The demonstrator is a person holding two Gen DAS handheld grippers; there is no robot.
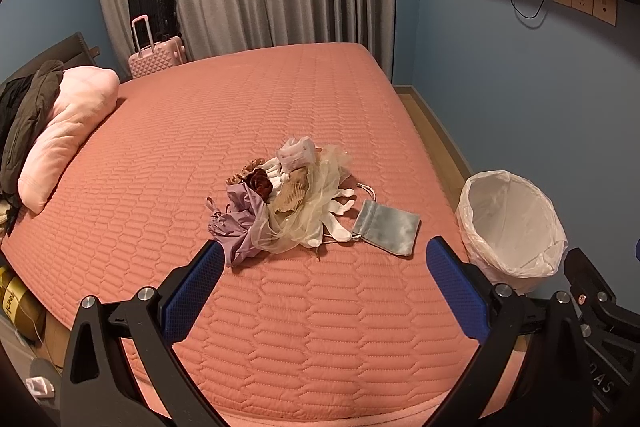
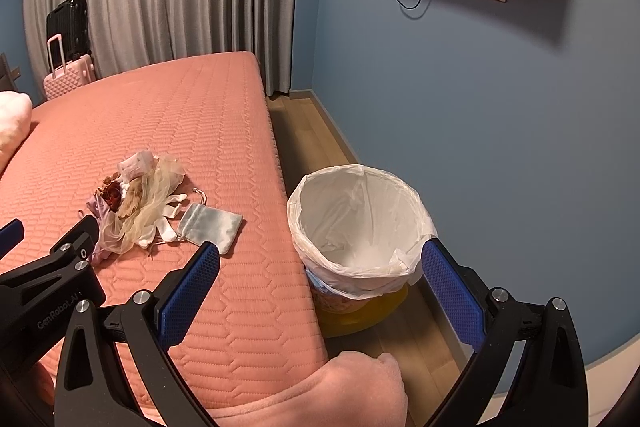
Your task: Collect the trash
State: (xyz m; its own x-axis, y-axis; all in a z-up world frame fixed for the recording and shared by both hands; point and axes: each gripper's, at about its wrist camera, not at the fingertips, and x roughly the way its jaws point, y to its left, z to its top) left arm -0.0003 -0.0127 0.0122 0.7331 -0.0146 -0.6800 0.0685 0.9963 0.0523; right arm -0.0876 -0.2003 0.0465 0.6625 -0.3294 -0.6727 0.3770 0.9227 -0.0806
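Both the left gripper (image 1: pixel 324 255) and right gripper (image 2: pixel 320 255) gape wide and empty above the quilted salmon-pink bed (image 1: pixel 248 115), touching nothing.

One bed (image 1: pixel 280 99) carries one heap of scraps (image 1: pixel 288 195) at centre frame and one grey drawstring pouch (image 1: pixel 386 227). One lined trash bin (image 2: pixel 360 223) stands lower right. Two suitcases stand upper left: one black (image 1: pixel 152 9), one pink (image 1: pixel 158 61). Two claws, one left claw (image 1: pixel 324 259) and one right claw (image 2: pixel 320 261), both spread wide.
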